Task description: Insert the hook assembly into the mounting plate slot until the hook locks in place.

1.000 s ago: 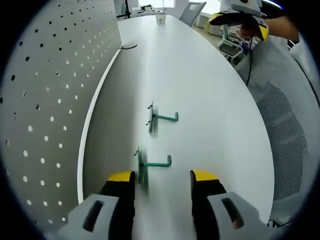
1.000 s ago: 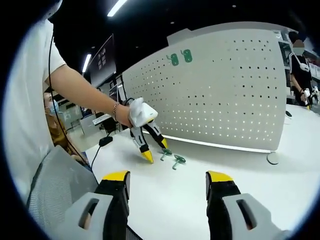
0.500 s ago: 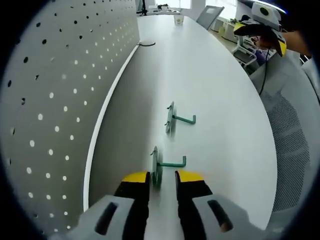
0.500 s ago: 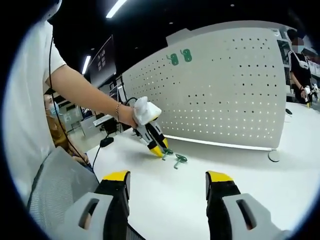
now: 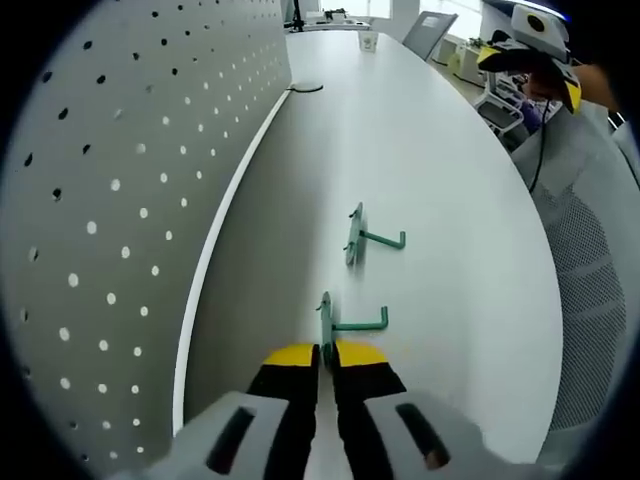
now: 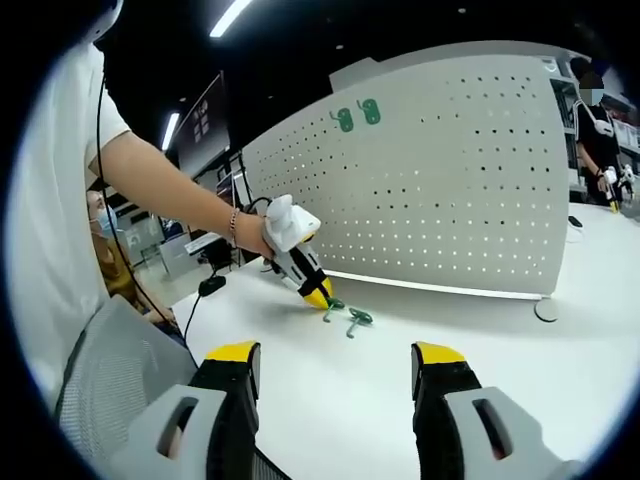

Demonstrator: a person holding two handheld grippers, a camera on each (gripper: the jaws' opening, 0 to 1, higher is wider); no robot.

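Note:
Two green hook assemblies lie on the white table by the grey pegboard [image 5: 120, 200]. In the left gripper view my left gripper [image 5: 327, 352] is shut on the back plate of the near hook [image 5: 345, 322]; the far hook [image 5: 368, 236] lies free beyond it. In the right gripper view the left gripper [image 6: 318, 296] touches the near hook [image 6: 332, 305], with the far hook [image 6: 357, 319] beside it. Two more green hooks [image 6: 356, 115] hang high on the pegboard [image 6: 450, 190]. My right gripper [image 6: 338, 355] stands open and empty, well back from the hooks.
The long white table [image 5: 420, 150] runs along the pegboard, with a cup [image 5: 369, 40] at its far end and a black cable [image 5: 305, 88] by the board. A mesh chair [image 5: 590, 290] stands at the table's edge. A person [image 6: 598, 120] stands at the far right.
My left gripper has moved forward and shut its jaws on the near hook's plate. The right gripper has stayed still and open.

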